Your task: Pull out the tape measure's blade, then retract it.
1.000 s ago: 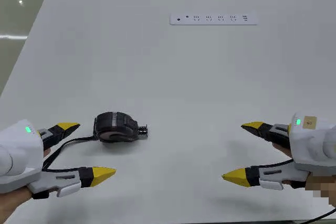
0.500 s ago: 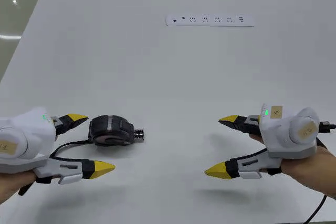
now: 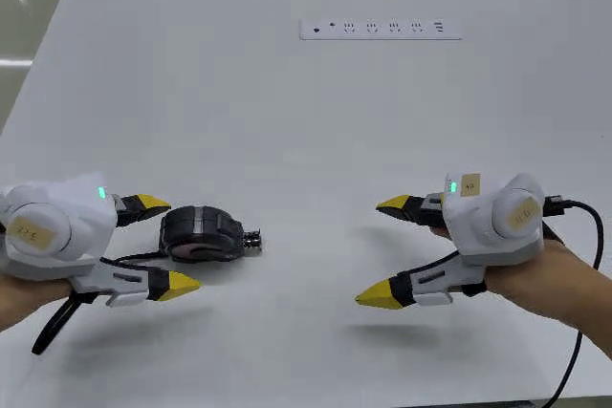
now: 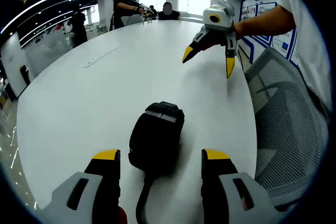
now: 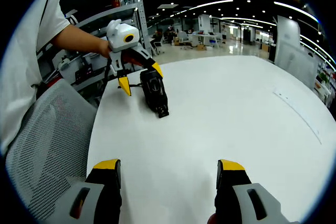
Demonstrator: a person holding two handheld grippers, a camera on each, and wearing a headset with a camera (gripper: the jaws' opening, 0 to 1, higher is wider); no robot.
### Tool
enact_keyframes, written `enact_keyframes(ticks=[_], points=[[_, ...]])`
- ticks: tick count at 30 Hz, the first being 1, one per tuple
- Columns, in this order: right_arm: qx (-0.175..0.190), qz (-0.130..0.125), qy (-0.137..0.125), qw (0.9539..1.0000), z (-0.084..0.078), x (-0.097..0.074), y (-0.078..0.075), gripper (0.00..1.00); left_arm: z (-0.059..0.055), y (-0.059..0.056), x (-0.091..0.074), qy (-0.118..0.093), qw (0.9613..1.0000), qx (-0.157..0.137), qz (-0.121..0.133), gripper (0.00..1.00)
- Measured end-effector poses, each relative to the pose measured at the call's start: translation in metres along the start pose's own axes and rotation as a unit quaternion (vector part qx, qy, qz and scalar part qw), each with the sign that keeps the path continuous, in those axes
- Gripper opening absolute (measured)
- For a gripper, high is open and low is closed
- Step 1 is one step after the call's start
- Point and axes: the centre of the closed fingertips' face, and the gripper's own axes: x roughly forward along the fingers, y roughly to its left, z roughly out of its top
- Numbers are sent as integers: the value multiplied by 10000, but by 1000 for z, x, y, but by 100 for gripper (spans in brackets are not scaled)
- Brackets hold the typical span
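One black tape measure (image 3: 204, 234) lies on the white table (image 3: 287, 121) at the lower left of the head view. Its hook end points toward the frame's centre, and only the hook shows at the case mouth. One thin black strap (image 3: 134, 257) trails from its other end toward the lower left.

There are two grippers, each with two yellow-tipped jaws. The left gripper (image 3: 172, 244) sits at the lower left with its jaws spread wide. The rear end of the tape measure lies between the two tips, with a gap on both sides. The right gripper (image 3: 373, 252) hovers at the lower right, well apart from the tape measure, jaws also wide and holding nothing. One white power strip (image 3: 380, 30) lies at the upper middle of the frame, far from both.

In the left gripper view, the tape measure (image 4: 156, 135) sits at centre. Its near end lies between the spread tips of the left gripper (image 4: 161, 155), and the strap (image 4: 143, 200) runs down toward the bottom edge. The right gripper (image 4: 208, 64) shows at the upper right, and one grey mesh chair (image 4: 283, 108) stands at the right edge. Three people are at the table's far end.

In the right gripper view, the right gripper (image 5: 169, 164) rises from the bottom over bare table. At the upper left are the left gripper (image 5: 140, 80) and the tape measure (image 5: 155, 94), and the mesh chair (image 5: 47, 140) is at the left.
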Motion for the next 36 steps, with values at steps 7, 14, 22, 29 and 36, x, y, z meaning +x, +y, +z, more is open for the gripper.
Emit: enact_keyframes(ticks=[7,14,22,29,36], points=[[-146,122,48,9998,6,11,0,72,-3,2,5,130,9995,274,-96,43],[-212,214,52,9995,11,21,0,72,-4,9,5,153,9990,413,-45,29],[-257,286,3,9993,17,31,-1,69,-6,10,6,226,9985,486,-87,27],[-349,378,-54,9987,26,46,-1,66,-6,10,6,262,9985,463,-136,27],[-452,423,-164,9979,40,63,-6,60,-6,10,6,288,9985,441,-166,27]])
